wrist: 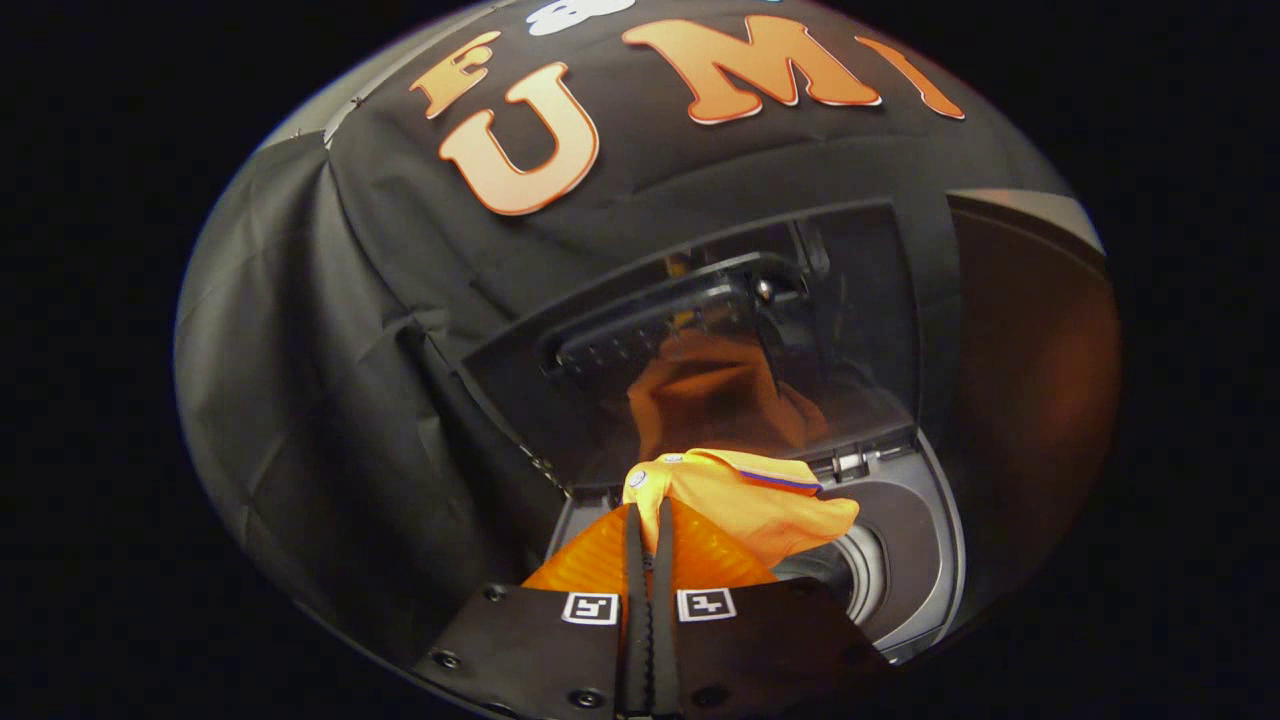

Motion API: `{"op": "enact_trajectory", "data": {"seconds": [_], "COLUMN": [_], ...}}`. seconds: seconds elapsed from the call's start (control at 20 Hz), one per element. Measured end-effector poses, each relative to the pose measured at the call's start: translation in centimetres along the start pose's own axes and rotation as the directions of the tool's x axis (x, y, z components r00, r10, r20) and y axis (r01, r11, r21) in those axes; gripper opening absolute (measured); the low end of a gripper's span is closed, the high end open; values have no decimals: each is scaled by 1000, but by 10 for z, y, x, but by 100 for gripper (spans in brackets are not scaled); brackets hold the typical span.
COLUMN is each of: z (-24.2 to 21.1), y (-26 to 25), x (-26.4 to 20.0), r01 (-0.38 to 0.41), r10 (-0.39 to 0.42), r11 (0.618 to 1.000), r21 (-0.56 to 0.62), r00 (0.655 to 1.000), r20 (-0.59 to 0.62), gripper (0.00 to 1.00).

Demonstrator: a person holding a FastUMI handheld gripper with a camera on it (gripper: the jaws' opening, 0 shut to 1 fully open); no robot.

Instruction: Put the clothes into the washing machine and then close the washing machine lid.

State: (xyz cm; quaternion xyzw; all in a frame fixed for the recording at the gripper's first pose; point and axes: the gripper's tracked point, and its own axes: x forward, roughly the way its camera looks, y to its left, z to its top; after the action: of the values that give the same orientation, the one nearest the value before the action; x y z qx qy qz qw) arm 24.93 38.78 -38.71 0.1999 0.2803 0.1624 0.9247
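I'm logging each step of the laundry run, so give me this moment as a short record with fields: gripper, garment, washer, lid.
gripper: gripper with jaws closed on cloth, held above the washer
garment: orange and yellow garment, pinched between the jaws and bunched just ahead of them, hanging over the opening
washer: grey top-loading washing machine, round drum opening showing below the cloth
lid: dark see-through lid raised upright behind the opening, mirroring the orange cloth
task state: garment not yet dropped in, lid not yet closed
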Motion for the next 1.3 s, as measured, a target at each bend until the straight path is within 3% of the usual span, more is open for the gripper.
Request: {"op": "enact_trajectory", "data": {"seconds": [0.35,0.85,1.2,1.3], "z": [-62,-113,-131,-134], "y": [-22,-34,-54,-55], "x": [21,15,35,37], "r01": [49,90,204,210], "r10": [-47,-86,-195,-203], "r11": [999,996,979,978], "r21": [9,11,2,-5], "r00": [992,979,939,935], "r20": [-114,-187,-284,-292], "gripper": [8,8,9,15]}}
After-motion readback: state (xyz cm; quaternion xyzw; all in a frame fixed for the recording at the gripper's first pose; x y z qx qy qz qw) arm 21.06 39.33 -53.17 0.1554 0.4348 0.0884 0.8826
